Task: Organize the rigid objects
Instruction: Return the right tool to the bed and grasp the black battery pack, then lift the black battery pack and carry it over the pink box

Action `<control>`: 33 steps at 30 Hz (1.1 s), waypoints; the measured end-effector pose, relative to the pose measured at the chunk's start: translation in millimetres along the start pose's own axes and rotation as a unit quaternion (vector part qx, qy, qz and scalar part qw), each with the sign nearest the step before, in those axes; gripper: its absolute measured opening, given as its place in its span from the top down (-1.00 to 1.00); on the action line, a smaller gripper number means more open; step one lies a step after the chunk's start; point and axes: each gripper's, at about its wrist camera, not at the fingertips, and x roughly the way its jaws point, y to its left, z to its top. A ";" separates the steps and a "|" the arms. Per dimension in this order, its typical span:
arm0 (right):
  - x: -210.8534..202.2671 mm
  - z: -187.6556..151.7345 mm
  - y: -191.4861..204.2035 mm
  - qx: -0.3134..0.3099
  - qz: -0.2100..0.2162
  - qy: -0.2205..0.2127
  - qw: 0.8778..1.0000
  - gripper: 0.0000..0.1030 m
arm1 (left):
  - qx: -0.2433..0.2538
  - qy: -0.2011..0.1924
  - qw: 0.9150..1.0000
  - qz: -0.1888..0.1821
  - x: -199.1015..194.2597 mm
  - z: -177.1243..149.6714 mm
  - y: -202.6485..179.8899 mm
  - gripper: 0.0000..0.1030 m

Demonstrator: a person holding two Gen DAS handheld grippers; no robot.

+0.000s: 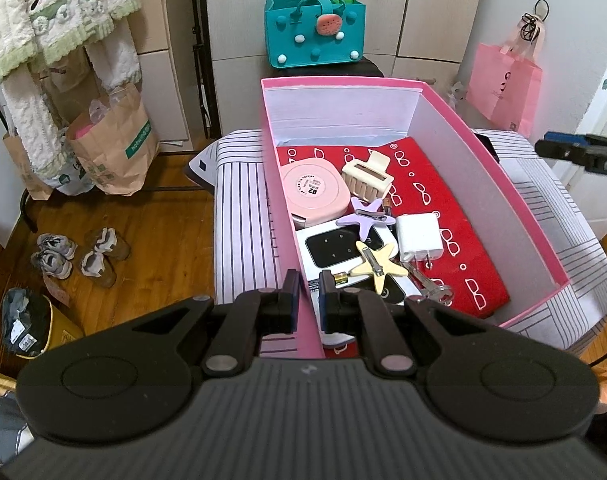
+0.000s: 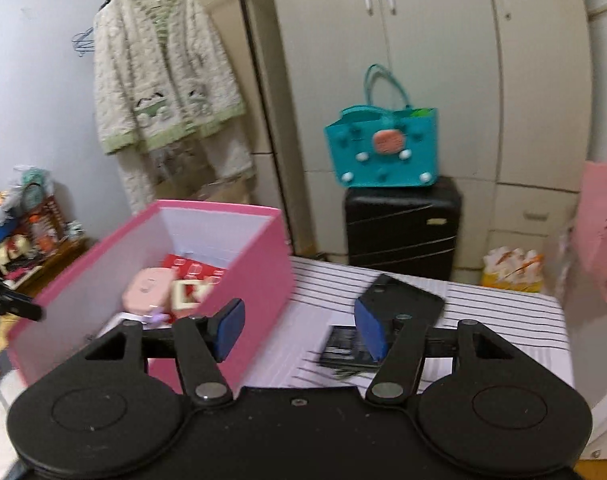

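A pink box [image 1: 503, 184] stands on a striped table [image 1: 243, 220]. It holds a pink round case [image 1: 315, 190], a cream claw clip [image 1: 367, 178], a purple star clip [image 1: 369, 220], a cream star clip [image 1: 377, 264], a white charger [image 1: 419, 238], keys [image 1: 431, 286] and a white device [image 1: 339, 248]. My left gripper [image 1: 308, 294] is shut on the box's near left wall. My right gripper [image 2: 299, 332] is open and empty, right of the pink box [image 2: 247, 280], above a black phone [image 2: 403, 300] and a dark card [image 2: 343, 350]. It also shows in the left wrist view [image 1: 579, 152].
A teal bag [image 2: 383, 148] sits on a black suitcase [image 2: 403, 228] behind the table. A pink paper bag [image 1: 503, 84] hangs at the right. Brown paper bags [image 1: 115, 144] and shoes [image 1: 79, 256] lie on the wooden floor at left. A robe [image 2: 163, 80] hangs on a rack.
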 end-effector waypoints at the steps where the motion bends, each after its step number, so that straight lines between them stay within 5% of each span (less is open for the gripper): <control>1: 3.7 -4.3 -4.3 -0.004 -0.006 -0.002 1.000 -0.41 | -0.001 0.000 1.000 0.001 0.0 0.1 -0.3 0.84; 6: 30.9 -24.0 -14.1 -0.033 -0.041 0.010 0.999 -0.42 | 0.001 0.002 1.000 0.007 -0.3 0.6 -3.8 0.84; 20: 94.9 -39.0 -12.0 -0.083 -0.048 0.057 0.994 -0.53 | -0.002 0.005 1.000 0.004 -0.6 0.3 -1.6 0.84; 33: 118.2 -37.6 -20.1 -0.053 -0.052 0.064 0.995 -0.44 | 0.009 0.007 1.000 0.003 -0.1 1.8 -3.9 0.84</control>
